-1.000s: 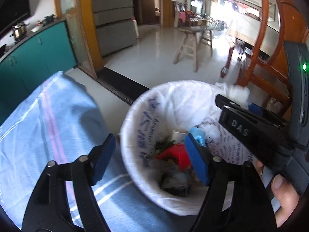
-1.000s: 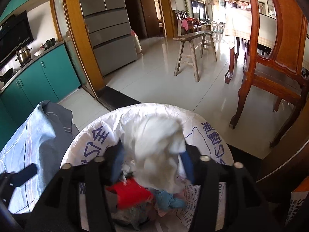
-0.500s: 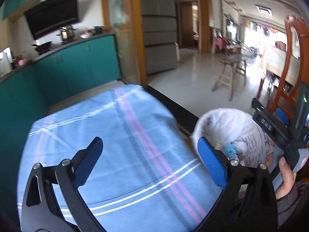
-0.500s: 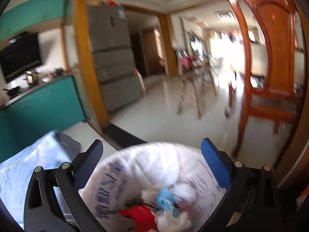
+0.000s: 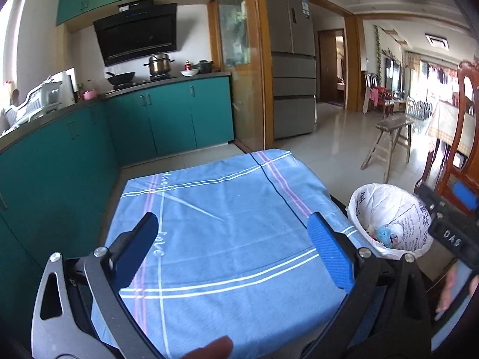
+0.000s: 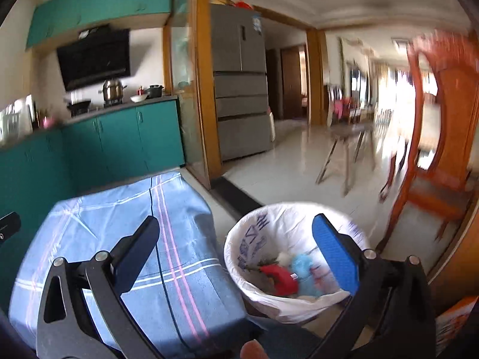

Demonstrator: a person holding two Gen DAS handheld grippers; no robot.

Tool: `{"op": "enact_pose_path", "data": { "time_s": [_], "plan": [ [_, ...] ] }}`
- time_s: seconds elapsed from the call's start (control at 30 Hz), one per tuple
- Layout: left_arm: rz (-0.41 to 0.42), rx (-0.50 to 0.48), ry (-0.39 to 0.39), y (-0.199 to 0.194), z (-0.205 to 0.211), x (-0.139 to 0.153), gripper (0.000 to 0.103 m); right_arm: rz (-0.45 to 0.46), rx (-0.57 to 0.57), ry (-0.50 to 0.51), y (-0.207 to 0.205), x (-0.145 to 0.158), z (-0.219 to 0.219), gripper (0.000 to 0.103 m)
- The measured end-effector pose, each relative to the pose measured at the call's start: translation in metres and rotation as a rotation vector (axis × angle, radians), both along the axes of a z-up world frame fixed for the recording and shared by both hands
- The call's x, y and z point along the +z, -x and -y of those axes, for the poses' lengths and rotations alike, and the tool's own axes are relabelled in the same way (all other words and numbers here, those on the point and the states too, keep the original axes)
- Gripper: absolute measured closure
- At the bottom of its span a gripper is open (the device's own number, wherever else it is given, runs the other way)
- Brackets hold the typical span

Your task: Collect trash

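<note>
A trash bin lined with a white printed bag (image 5: 386, 197) (image 6: 254, 233) stands on the floor right of the table. Inside lie a red piece (image 6: 280, 275), a light blue piece (image 6: 304, 269) (image 5: 384, 233) and white crumpled paper. My left gripper (image 5: 236, 239) is open and empty above the table with the blue striped cloth (image 5: 224, 209). My right gripper (image 6: 239, 248) is open and empty, raised over the gap between the table and the bin. The right gripper's body also shows at the right edge of the left wrist view (image 5: 449, 221).
Teal kitchen cabinets (image 5: 167, 116) run along the left and back. A grey fridge (image 5: 293, 86) stands behind a wooden door frame. A wooden chair (image 6: 434, 179) stands right of the bin, and a wooden stool (image 5: 389, 140) farther on the tiled floor.
My right gripper opened and dropped the white crumpled paper into the bin, then rose and pulled back. My left gripper swung left from over the bin to above the table.
</note>
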State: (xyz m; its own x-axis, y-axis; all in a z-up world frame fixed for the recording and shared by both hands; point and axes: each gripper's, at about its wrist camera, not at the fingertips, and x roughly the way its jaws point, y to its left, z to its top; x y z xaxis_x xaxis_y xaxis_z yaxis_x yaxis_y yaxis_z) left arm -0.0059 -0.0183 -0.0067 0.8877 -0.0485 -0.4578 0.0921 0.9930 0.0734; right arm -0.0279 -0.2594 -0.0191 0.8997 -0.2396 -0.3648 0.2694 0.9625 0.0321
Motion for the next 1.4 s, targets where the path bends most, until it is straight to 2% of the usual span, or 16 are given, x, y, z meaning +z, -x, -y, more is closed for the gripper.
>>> {"op": "enact_pose_path", "data": {
  "time_s": [0.1, 0.23, 0.67, 1.4],
  "plan": [
    [0.008, 0.016, 0.014, 0.012, -0.013, 0.003, 0.003, 0.021, -0.009, 0.118, 0.021, 0.025, -0.034, 0.004],
    [0.024, 0.040, 0.014, 0.021, -0.025, 0.007, 0.003, 0.048, -0.007, 0.190, 0.039, 0.041, -0.056, 0.003],
    [0.046, 0.049, 0.003, 0.040, -0.029, 0.015, 0.003, 0.081, 0.012, 0.150, 0.066, 0.054, -0.060, 0.003],
    [0.064, 0.058, -0.017, 0.051, -0.024, 0.021, 0.003, 0.070, 0.012, 0.114, 0.070, 0.050, -0.052, 0.003]
  ]
}}
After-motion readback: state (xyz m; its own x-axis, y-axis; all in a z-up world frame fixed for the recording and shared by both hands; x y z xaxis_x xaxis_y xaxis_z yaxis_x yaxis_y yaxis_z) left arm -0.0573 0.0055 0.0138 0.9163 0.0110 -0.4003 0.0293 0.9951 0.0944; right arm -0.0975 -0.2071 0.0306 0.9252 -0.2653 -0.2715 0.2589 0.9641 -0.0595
